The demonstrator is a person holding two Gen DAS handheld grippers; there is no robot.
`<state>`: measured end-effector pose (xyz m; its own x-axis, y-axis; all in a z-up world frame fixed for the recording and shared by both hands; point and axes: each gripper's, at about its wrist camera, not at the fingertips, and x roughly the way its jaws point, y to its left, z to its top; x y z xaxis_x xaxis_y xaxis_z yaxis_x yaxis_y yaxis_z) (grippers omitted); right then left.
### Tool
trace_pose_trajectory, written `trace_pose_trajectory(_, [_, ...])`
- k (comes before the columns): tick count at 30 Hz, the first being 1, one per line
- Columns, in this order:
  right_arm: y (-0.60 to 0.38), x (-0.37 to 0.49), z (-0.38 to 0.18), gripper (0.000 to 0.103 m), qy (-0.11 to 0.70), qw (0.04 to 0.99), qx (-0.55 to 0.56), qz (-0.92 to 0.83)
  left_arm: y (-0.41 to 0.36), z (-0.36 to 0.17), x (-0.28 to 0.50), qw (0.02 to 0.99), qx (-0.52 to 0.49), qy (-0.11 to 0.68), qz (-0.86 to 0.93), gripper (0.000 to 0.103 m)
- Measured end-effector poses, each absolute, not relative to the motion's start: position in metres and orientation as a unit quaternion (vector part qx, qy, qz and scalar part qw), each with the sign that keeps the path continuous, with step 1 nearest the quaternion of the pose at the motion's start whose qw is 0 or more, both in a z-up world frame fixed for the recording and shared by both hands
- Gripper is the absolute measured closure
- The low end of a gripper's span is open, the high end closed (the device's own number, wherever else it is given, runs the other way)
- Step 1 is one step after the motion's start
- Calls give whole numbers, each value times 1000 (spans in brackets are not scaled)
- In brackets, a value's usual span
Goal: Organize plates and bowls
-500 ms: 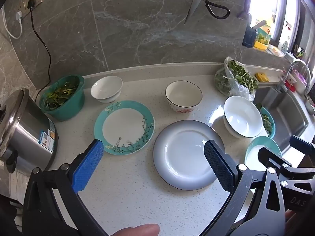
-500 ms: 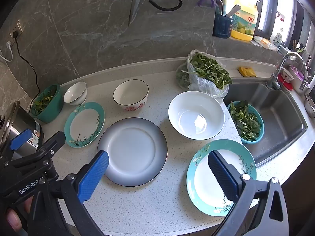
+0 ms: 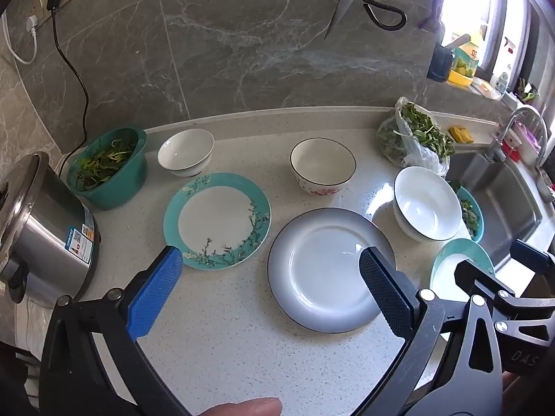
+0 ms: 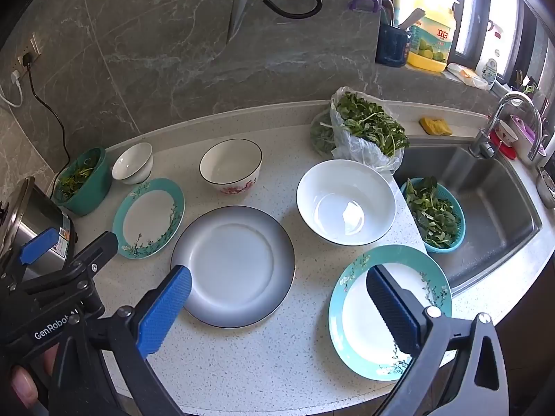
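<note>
Whereas the left wrist view takes in the steel cooker (image 3: pixel 45 228) and cuts the near teal-rimmed plate (image 3: pixel 451 263) at its margin, the right wrist view shows that plate (image 4: pixel 364 315) whole, overhanging the front edge of the counter (image 4: pixel 270 364) beside the sink (image 4: pixel 492 215); both views show the grey-rimmed plate (image 3: pixel 329 270) at centre, a second teal-rimmed plate (image 3: pixel 216 220) to its left, the small white bowl (image 3: pixel 185 152), the flowered bowl (image 3: pixel 322 166) and the wide white bowl (image 3: pixel 428 202) behind. Left gripper (image 3: pixel 270 277) and right gripper (image 4: pixel 277 298): jaws spread fully, nothing between them, both poised above the counter and touching no dish. Open counter lies in front of the plates; greens in a teal tub (image 3: pixel 107 170) and a plastic bag (image 4: pixel 364 131) crowd the rear.
</note>
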<state>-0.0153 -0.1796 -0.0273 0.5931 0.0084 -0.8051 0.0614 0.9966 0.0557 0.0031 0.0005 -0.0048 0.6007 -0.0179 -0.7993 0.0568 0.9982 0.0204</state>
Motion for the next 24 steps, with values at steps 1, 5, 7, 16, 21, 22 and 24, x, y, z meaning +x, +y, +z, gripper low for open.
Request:
trace_pose_trajectory(1, [-180, -15, -27, 0, 451, 892, 39, -15, 1, -5, 2, 895, 21, 446, -21, 0])
trace_pose_trajectory(5, [-180, -16, -27, 0, 451, 891, 39, -15, 2, -6, 3, 894, 20, 446, -20, 0])
trace_pose_trajectory(7, [-180, -16, -27, 0, 451, 892, 39, -15, 3, -6, 3, 895, 21, 446, -20, 0])
trace_pose_trajectory(16, [-180, -16, -28, 0, 451, 892, 39, -15, 3, -5, 4, 895, 21, 446, -20, 0])
trace_pose_trajectory(21, [-179, -17, -28, 0, 451, 892, 39, -15, 2, -5, 4, 895, 21, 446, -19, 0])
trace_pose_trajectory(22, [-179, -17, -28, 0, 451, 892, 39, -15, 2, -5, 4, 895, 21, 446, -20, 0])
trace_pose_trajectory(24, [-179, -17, -28, 0, 451, 892, 39, -15, 2, -5, 4, 895, 22, 445, -19, 0])
